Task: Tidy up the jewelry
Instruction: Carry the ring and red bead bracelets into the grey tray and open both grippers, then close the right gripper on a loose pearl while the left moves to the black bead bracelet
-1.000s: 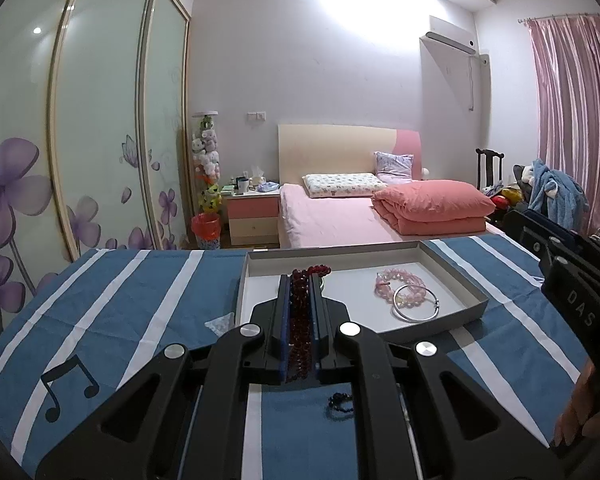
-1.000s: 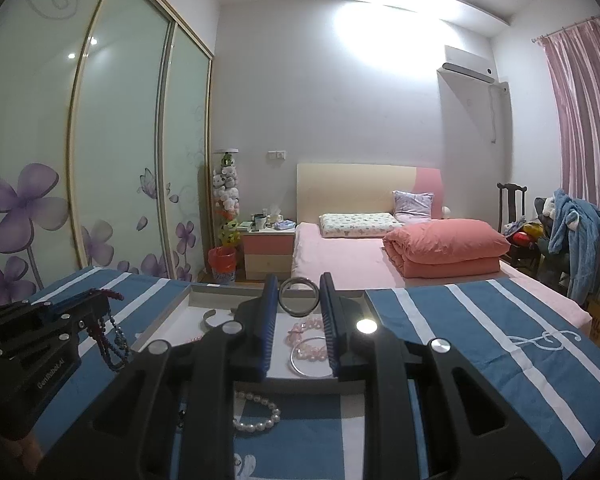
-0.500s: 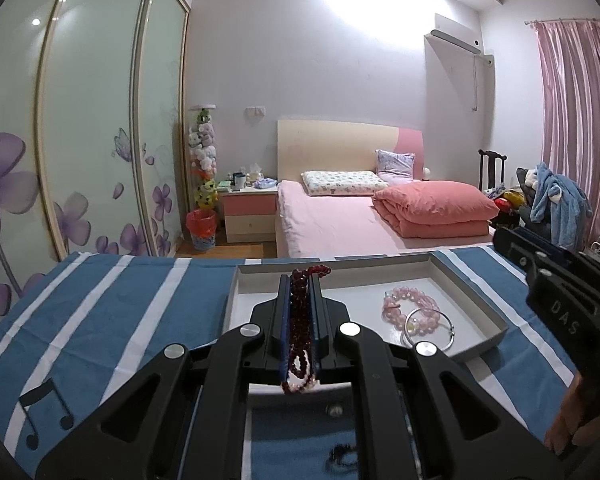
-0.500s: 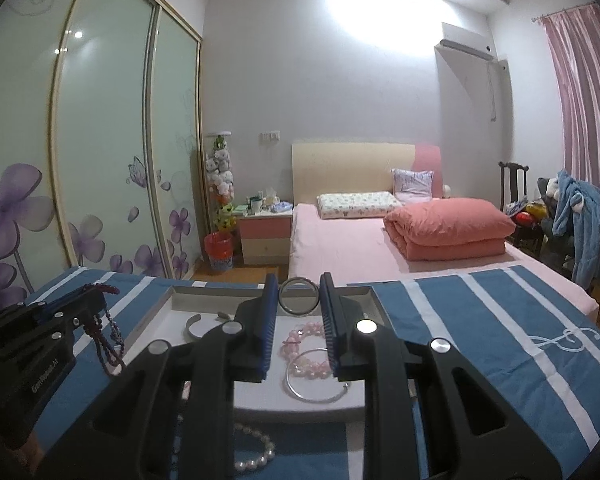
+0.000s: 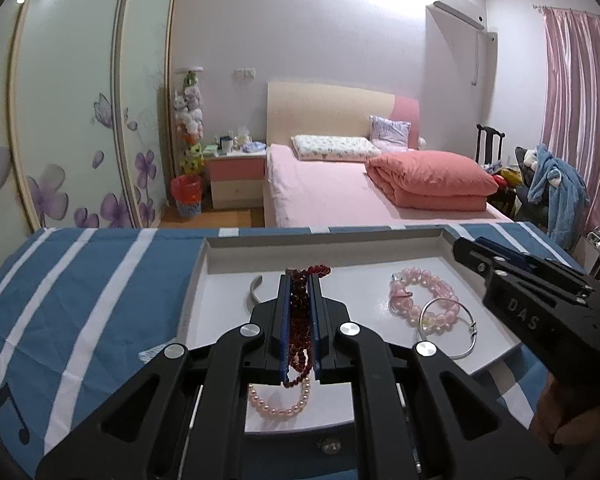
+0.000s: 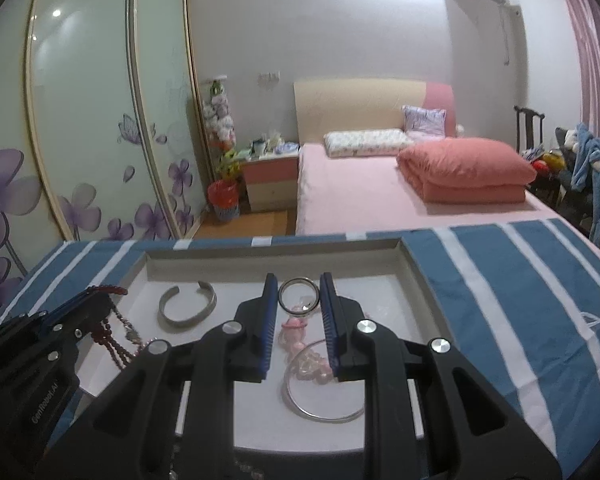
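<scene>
My left gripper (image 5: 299, 280) is shut on a dark red bead strand (image 5: 299, 320) and holds it over the white tray (image 5: 340, 240). My right gripper (image 6: 299, 283) is shut on a dark metal ring (image 6: 299, 296), also over the tray (image 6: 272, 249). In the tray lie a pink bead bracelet (image 5: 422, 296), a thin silver bangle (image 5: 448, 328), an open silver cuff (image 6: 187, 307) and a pale pearl bracelet (image 5: 280, 402). The left gripper with the red beads also shows at the left of the right wrist view (image 6: 96, 300).
The tray sits on a blue cloth with white stripes (image 5: 80, 280). Behind the table are a pink bed (image 5: 360, 188), a nightstand (image 5: 236, 176) and sliding wardrobe doors (image 5: 60, 120). The right gripper's body (image 5: 540, 308) reaches over the tray's right side.
Both grippers have moved forward over the tray with their loads. The pearl bracelet and silver cuff have come into view beneath them.
</scene>
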`<control>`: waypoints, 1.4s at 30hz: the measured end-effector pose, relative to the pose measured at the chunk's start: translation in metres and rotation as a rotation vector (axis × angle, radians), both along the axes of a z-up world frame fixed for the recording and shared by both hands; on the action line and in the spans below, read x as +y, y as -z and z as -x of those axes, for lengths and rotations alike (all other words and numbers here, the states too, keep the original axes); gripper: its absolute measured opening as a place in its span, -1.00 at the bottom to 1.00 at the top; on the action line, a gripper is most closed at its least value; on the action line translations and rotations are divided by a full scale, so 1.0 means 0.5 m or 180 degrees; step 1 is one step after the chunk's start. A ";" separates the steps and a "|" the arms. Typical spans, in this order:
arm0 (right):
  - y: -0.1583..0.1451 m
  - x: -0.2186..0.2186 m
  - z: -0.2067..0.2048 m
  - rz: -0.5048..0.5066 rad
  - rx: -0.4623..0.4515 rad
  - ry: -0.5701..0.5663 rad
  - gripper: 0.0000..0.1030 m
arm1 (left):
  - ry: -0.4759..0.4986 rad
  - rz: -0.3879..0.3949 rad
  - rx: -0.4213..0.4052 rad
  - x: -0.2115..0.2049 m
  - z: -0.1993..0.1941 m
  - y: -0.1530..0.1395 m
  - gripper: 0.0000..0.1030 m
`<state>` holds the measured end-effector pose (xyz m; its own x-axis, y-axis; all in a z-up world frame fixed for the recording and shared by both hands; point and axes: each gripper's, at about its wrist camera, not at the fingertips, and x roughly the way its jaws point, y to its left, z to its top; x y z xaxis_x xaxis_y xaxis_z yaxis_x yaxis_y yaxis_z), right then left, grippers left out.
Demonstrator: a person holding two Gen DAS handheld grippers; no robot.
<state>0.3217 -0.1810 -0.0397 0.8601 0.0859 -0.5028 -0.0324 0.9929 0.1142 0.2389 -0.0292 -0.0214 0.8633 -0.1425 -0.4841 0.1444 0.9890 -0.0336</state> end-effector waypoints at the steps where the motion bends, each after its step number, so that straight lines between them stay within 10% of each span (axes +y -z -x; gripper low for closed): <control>1: 0.005 0.001 -0.006 -0.0002 0.0036 -0.0006 -0.58 | 0.0014 -0.0004 0.0023 -0.004 -0.003 0.003 -0.82; 15: 0.028 -0.027 -0.036 -0.0233 0.0332 0.0018 -0.34 | 0.0057 0.0090 0.0242 0.008 -0.031 0.014 -0.79; 37: 0.041 -0.017 0.161 -0.0236 0.0697 -0.0460 -0.34 | -0.0025 0.0205 0.0411 0.105 0.088 0.003 -0.79; 42: 0.073 0.037 0.219 -0.0101 0.0932 -0.0849 -0.34 | -0.0042 0.0240 0.0524 0.129 0.116 0.019 -0.36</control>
<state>0.2124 -0.1625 -0.0763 0.6261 0.3065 -0.7169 -0.2503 0.9498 0.1875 0.1809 0.0352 -0.0310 0.7754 -0.1728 -0.6074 0.1178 0.9845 -0.1298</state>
